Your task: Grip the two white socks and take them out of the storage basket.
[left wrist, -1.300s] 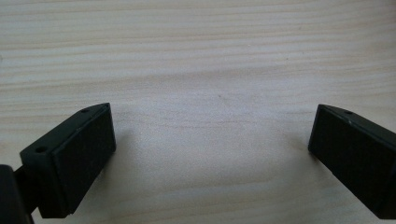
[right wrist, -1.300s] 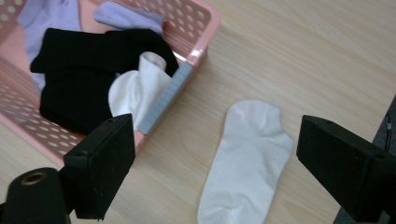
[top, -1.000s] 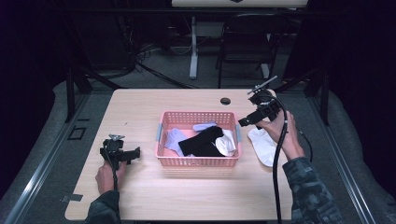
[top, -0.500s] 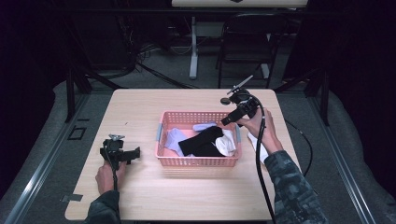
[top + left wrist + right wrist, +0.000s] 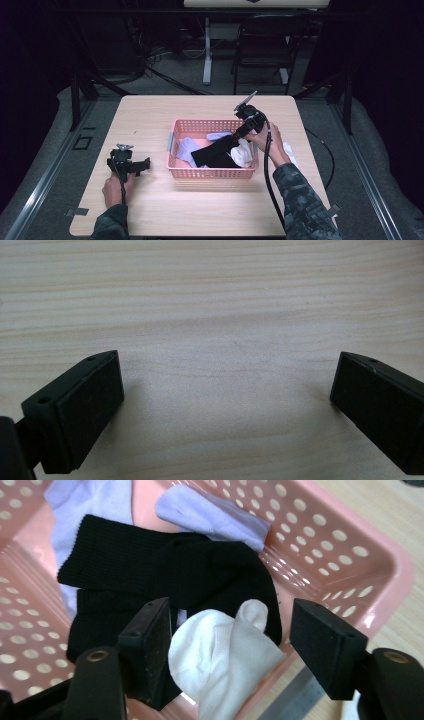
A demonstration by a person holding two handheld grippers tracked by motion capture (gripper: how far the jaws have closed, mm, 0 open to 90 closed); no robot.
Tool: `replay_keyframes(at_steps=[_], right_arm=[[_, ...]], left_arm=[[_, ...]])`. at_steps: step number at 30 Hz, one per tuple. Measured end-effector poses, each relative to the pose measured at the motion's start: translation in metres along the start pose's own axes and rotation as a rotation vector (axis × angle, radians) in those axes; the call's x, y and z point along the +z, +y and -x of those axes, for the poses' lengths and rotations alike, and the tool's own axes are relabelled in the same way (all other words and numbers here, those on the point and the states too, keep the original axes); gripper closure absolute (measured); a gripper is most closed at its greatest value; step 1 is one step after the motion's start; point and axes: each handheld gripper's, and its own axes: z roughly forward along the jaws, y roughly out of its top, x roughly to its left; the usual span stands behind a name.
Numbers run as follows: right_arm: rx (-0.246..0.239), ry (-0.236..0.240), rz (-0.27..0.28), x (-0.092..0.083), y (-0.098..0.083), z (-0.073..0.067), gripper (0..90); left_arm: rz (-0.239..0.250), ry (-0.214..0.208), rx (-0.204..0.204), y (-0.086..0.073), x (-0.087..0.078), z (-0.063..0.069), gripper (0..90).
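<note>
A pink plastic basket [image 5: 210, 173] sits mid-table and holds a black sock [image 5: 212, 152], a white sock [image 5: 242, 155] and lavender socks [image 5: 184, 149]. My right gripper [image 5: 234, 140] dips into the basket's right end. In the right gripper view its jaws [image 5: 232, 625] straddle the bunched white sock [image 5: 220, 655], which lies on the black sock [image 5: 165, 570]. The jaws have just been closing; the left pad is beside the sock and a gap remains at the right pad. My left gripper [image 5: 145, 164] rests at the table's left, its jaws [image 5: 227, 375] wide apart over bare wood.
Another white sock [image 5: 290, 152] lies on the table just right of the basket, partly behind the right hand. The basket wall [image 5: 350, 555] rises close to the right jaw. Chairs and table legs stand beyond the far edge.
The right hand has moved left and down, from above the sock right of the basket into the basket's right end. Its jaws stand narrower. The left hand has stayed put.
</note>
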Motion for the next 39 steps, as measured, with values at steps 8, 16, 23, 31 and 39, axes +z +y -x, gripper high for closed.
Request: replay_keyframes(at_steps=[8,16,23,31,39], right_arm=[[0.022,-0.030,-0.031,0.024,-0.003,0.001,38.7],[0.014,-0.069,-0.088,0.033,-0.008,0.004,44.0],[0.018,-0.074,-0.098,0.035,-0.012,0.005,63.8],[-0.019,-0.064,-0.109,0.032,-0.013,-0.003,82.6],[-0.027,-0.040,-0.086,0.023,-0.013,-0.007,85.6]], left_arm=[[0.000,0.000,0.000,0.000,0.000,0.000,0.7],[0.000,0.000,0.000,0.000,0.000,0.000,0.7],[0.000,0.000,0.000,0.000,0.000,0.000,0.7],[0.000,0.000,0.000,0.000,0.000,0.000,0.7],[0.000,0.000,0.000,0.000,0.000,0.000,0.7]])
